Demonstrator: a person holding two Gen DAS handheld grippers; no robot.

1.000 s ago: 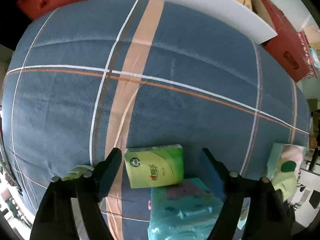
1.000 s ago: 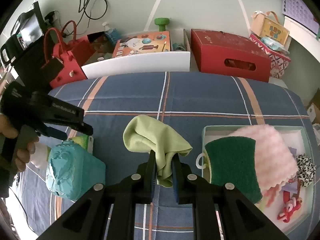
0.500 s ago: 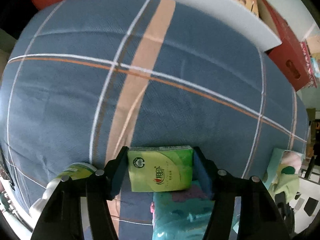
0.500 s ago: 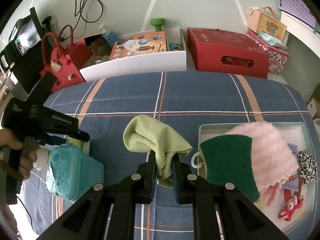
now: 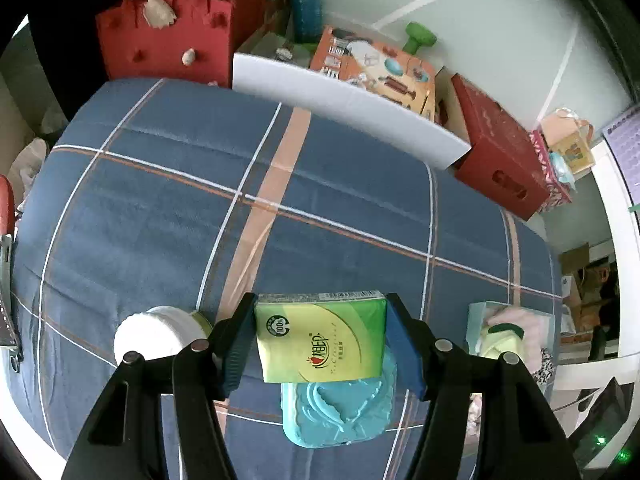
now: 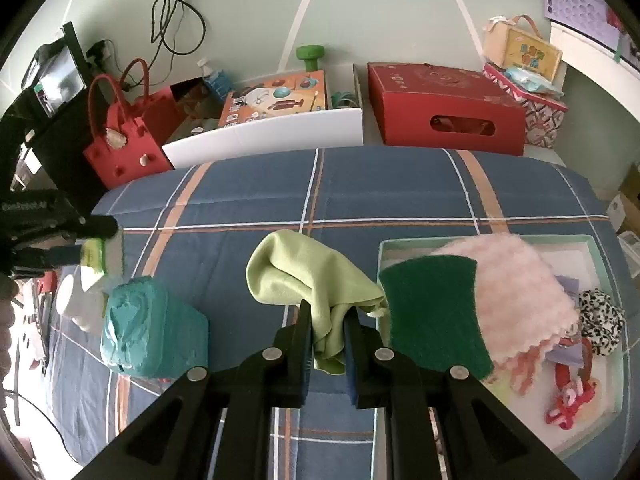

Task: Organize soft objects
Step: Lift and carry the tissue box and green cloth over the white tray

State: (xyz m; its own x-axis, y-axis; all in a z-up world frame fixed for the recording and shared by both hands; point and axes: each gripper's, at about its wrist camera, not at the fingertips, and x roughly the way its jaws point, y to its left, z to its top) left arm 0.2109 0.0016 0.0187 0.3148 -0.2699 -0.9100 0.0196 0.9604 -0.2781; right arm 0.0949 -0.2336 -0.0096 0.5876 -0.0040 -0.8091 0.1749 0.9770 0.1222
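My left gripper (image 5: 320,334) is shut on a green tissue pack (image 5: 322,338), held up off the blue plaid bedspread (image 5: 160,208). Below the pack lies a teal wrapped package (image 5: 338,412), and a white roll (image 5: 150,336) stands to its left. In the right wrist view my right gripper (image 6: 328,334) is shut on a light green cloth (image 6: 298,276) that hangs over its fingers. Right of it a pale green tray (image 6: 600,420) holds a dark green scouring pad (image 6: 436,312), a pink fluffy cloth (image 6: 516,288) and small fabric items. The left gripper (image 6: 94,246) shows blurred at that view's left edge.
Along the far edge of the bed stand a red felt bag (image 6: 120,144), a white board (image 6: 272,136), an orange picture box (image 6: 280,96) and a red carton (image 6: 444,116). The teal package (image 6: 150,330) lies left of my right gripper.
My left gripper closed its jaws on the green tissue pack and lifted it off the bedspread, tilting up so the far wall shows. The right gripper barely moved with the green cloth.
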